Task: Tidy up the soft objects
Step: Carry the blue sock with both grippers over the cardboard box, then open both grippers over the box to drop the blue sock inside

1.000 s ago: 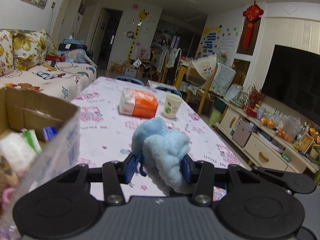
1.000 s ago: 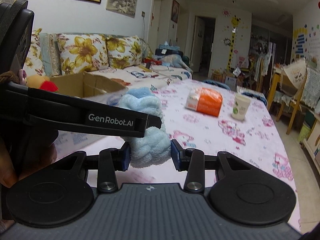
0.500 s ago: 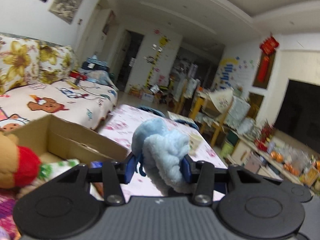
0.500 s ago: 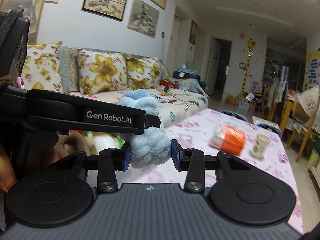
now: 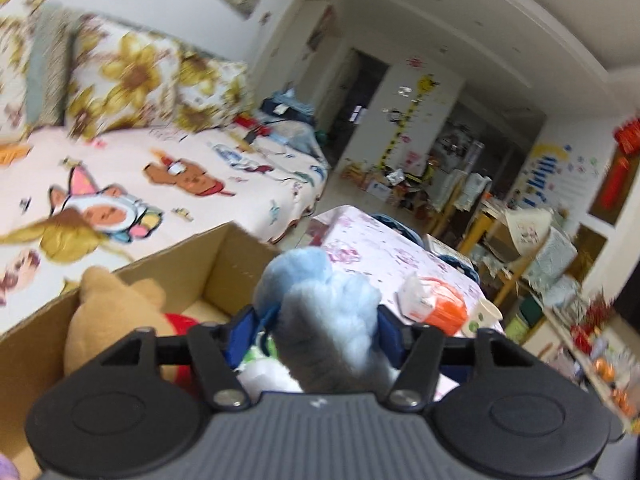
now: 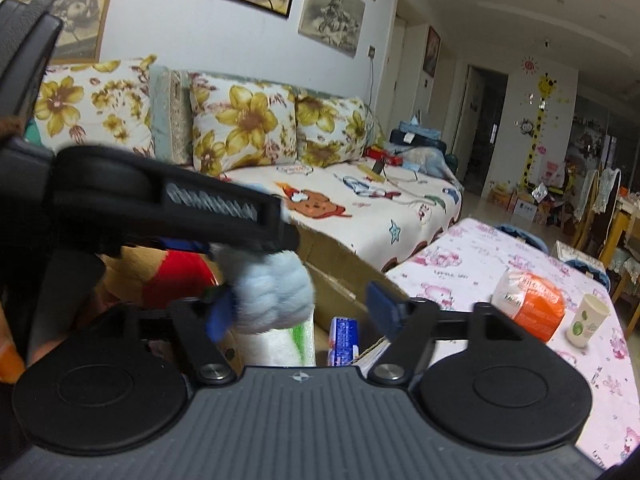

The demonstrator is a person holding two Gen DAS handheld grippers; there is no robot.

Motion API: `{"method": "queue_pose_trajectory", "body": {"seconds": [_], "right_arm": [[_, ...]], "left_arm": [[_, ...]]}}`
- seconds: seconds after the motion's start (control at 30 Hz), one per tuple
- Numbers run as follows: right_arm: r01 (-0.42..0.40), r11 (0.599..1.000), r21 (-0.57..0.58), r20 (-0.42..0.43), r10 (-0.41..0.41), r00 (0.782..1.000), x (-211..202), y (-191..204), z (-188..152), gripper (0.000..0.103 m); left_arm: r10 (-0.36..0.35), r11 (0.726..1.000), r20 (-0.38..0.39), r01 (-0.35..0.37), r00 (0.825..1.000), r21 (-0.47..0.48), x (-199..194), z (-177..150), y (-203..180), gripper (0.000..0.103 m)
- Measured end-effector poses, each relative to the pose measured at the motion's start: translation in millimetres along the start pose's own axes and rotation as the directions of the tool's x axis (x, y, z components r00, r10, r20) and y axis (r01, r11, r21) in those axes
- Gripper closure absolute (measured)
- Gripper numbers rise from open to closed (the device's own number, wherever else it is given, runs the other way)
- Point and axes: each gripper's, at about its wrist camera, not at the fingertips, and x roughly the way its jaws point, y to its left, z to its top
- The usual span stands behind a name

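The left gripper (image 5: 316,326) is opening its jaws, with the fluffy blue toy (image 5: 320,312) between them; whether the blue pads still squeeze it is hard to tell. The right gripper (image 6: 298,310) is opening its jaws too. Its left pad sits right by the toy, but its right pad is clear of it. The toy hangs over the open cardboard box (image 6: 340,264). Inside the box lies a tan bear with a red shirt (image 5: 120,320). On the pink table (image 6: 472,264) sit an orange pack (image 6: 532,300) and a paper cup (image 6: 586,320).
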Motion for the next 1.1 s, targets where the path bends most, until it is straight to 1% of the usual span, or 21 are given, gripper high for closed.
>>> {"method": "queue_pose_trajectory", "body": {"seconds": [0.07,0.1,0.17,0.2,0.3,0.43,0.53,0.63,0.73,0.8,0.93,1.1], "right_arm": [[0.004,1.0,0.025,-0.012,-0.004,1.0,-1,-4,-2,0.003],[0.006,0.999,0.043,-0.011,-0.005,1.0,-6,-5,-3,0.003],[0.013,0.997,0.077,-0.006,-0.013,1.0,-18,-10,-5,0.002],[0.028,0.995,0.096,-0.006,-0.027,1.0,-20,-13,-6,0.002],[0.057,0.981,0.187,-0.015,-0.055,0.998,-36,-26,-11,0.002],[0.102,0.941,0.324,-0.025,-0.099,0.995,-66,-46,-20,0.0],[0.155,0.9,0.408,-0.034,-0.155,0.987,-91,-55,-31,0.0],[0.213,0.854,0.474,-0.052,-0.215,0.975,-114,-65,-41,0.0],[0.252,0.81,0.529,-0.079,-0.249,0.965,-132,-74,-50,0.0],[0.274,0.789,0.551,-0.091,-0.269,0.959,-145,-77,-58,0.0],[0.339,0.769,0.542,-0.118,-0.33,0.937,-164,-71,-67,0.0],[0.401,0.73,0.553,-0.153,-0.384,0.91,-191,-71,-77,0.0]], "left_arm": [[0.022,1.0,0.019,-0.022,1.0,-0.007,-4,3,6,0.021],[0.034,0.999,0.04,-0.034,0.999,0.005,-9,4,7,0.018],[0.05,0.998,0.073,-0.052,0.996,0.029,-18,6,5,0.003],[0.062,0.997,0.093,-0.065,0.994,0.036,-22,7,4,0.0],[0.083,0.994,0.13,-0.091,0.988,0.057,-32,9,2,0.001],[0.104,0.988,0.164,-0.121,0.981,0.098,-45,5,-6,0.001],[0.09,0.984,0.159,-0.112,0.983,0.137,-48,3,-13,0.001],[0.099,0.975,0.162,-0.128,0.982,0.179,-54,-6,-22,0.001],[0.101,0.965,0.149,-0.133,0.984,0.228,-56,-15,-36,0.001],[0.09,0.958,0.132,-0.122,0.987,0.259,-58,-22,-44,0.001],[0.071,0.95,0.089,-0.095,0.993,0.298,-67,-40,-59,0.001],[0.059,0.936,0.036,-0.067,0.998,0.344,-75,-62,-79,0.001]]}}
